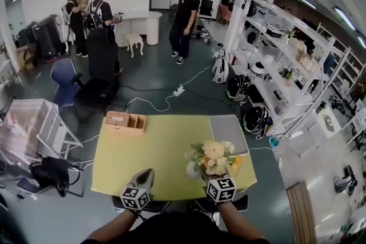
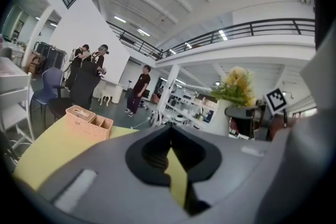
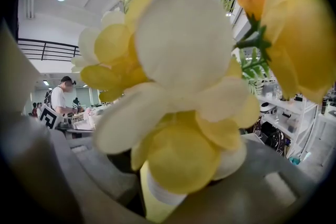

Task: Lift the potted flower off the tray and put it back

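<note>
Potted flower is off its tray: from the head view it sits over the near right part of the yellow-green worktop, just in front of the person. The gray tray lies bare behind it at the far right corner, close to the flower but apart from it. The right tongs reach in from the near edge and stand spread wide around the white pot. In the right gripper view the yellow and cream blooms fill nearly everything between the jaws, so the pads themselves are hidden. In the left gripper view a dark jaw lies against the pot's side, so I judge that the tongs are pinching the pot rather than merely flanking it. No view shows whether the pot's base is clear of the worktop. The left tongs hover to the left, pressed together at the tips and empty, well apart from the flower and from the wicker box at the far edge. The lift-off half of the task looks done and the return is the step in hand. The next move calls for carrying the pot upright away from the person to the tray. It should then be lowered until its base rests flat inside the rim, and only then should the right tongs spread and draw back without brushing the blooms.
</note>
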`<state>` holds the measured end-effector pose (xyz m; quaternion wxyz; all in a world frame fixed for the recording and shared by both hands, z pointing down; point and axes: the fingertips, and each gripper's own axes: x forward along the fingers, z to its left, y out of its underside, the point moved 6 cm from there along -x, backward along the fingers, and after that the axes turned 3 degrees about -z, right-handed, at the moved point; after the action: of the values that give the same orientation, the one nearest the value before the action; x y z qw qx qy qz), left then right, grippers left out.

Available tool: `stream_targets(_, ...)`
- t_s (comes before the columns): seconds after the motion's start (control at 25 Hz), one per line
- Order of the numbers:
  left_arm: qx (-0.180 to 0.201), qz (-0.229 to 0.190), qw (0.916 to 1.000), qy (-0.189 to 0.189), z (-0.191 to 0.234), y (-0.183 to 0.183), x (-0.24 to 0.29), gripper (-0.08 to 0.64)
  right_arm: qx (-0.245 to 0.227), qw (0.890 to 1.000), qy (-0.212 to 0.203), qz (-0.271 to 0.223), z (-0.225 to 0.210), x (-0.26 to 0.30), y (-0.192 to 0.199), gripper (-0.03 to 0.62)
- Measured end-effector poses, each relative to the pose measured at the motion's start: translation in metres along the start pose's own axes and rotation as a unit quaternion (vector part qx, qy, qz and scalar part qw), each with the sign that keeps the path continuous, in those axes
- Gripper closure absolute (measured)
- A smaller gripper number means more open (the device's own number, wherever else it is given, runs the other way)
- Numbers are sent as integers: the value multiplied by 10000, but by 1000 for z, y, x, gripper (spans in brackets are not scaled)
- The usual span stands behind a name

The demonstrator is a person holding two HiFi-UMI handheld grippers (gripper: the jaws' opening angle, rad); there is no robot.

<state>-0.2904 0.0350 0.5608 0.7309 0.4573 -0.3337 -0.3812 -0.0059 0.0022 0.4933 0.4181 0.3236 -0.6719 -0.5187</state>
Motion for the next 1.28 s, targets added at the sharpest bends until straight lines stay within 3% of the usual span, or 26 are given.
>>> stream_targets(0.64,-100,203,9997,-32,-12,11,26,552,16,9999,163,24,-43,10,8,383)
stream_targets(1.28,-18,810,9966,-162,-56,49,110,552,136,9988,437,166,-194,42,35,383)
